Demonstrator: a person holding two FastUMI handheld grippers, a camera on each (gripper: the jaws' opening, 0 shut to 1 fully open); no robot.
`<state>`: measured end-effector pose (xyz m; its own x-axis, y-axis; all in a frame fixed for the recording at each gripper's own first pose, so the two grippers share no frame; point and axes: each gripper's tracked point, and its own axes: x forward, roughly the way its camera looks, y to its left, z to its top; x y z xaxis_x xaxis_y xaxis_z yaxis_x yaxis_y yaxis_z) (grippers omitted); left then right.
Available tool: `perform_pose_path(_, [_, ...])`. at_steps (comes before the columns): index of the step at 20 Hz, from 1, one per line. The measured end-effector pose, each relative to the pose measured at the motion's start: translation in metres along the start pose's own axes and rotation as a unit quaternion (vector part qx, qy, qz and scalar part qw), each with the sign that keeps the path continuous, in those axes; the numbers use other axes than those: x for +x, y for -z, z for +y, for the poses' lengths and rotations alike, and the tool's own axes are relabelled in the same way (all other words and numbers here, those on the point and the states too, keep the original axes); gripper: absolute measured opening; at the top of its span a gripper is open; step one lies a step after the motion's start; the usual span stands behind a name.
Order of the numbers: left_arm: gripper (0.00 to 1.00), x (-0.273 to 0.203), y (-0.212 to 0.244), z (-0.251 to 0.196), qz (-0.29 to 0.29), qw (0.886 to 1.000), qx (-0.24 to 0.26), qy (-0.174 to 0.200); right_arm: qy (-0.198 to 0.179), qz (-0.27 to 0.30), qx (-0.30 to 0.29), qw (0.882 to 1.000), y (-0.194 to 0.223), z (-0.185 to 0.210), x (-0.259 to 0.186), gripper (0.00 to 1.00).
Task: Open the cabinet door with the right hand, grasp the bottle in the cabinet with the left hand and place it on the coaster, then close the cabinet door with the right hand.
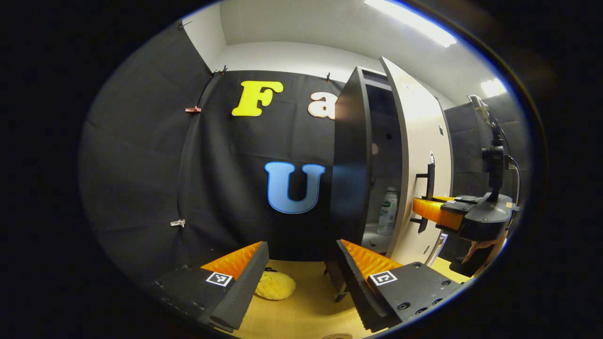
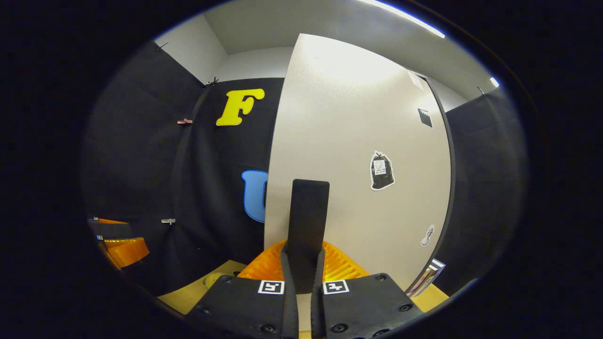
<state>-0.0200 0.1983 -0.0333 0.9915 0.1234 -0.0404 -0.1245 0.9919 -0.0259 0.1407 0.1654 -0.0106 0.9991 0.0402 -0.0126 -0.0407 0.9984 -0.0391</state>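
Door (image 2: 358, 155) stands part open because the right gripper (image 2: 304, 268) has its fingers closed on the handle (image 2: 307, 221). Left gripper (image 1: 301, 273) waits wide open and empty, facing the bottle (image 1: 387, 212) standing inside the cabinet (image 1: 351, 160).

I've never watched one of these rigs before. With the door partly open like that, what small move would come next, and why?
Probably the right gripper, shut on the door handle, should swing the cabinet door wider. The bottle stands in a narrow gap, and the open left gripper sits back from it over the table.
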Motion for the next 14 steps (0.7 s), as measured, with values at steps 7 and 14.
perform_pose_path(7, [0.90,0.002,-0.003,-0.036,-0.002,0.999,-0.004,0.044,-0.030,0.012,0.013,0.999,-0.002,-0.013,-0.038,0.15])
perform_pose_path(14, [0.90,0.011,-0.001,-0.079,0.003,0.995,-0.013,0.099,-0.021,0.026,0.018,0.999,-0.004,-0.044,-0.080,0.14])
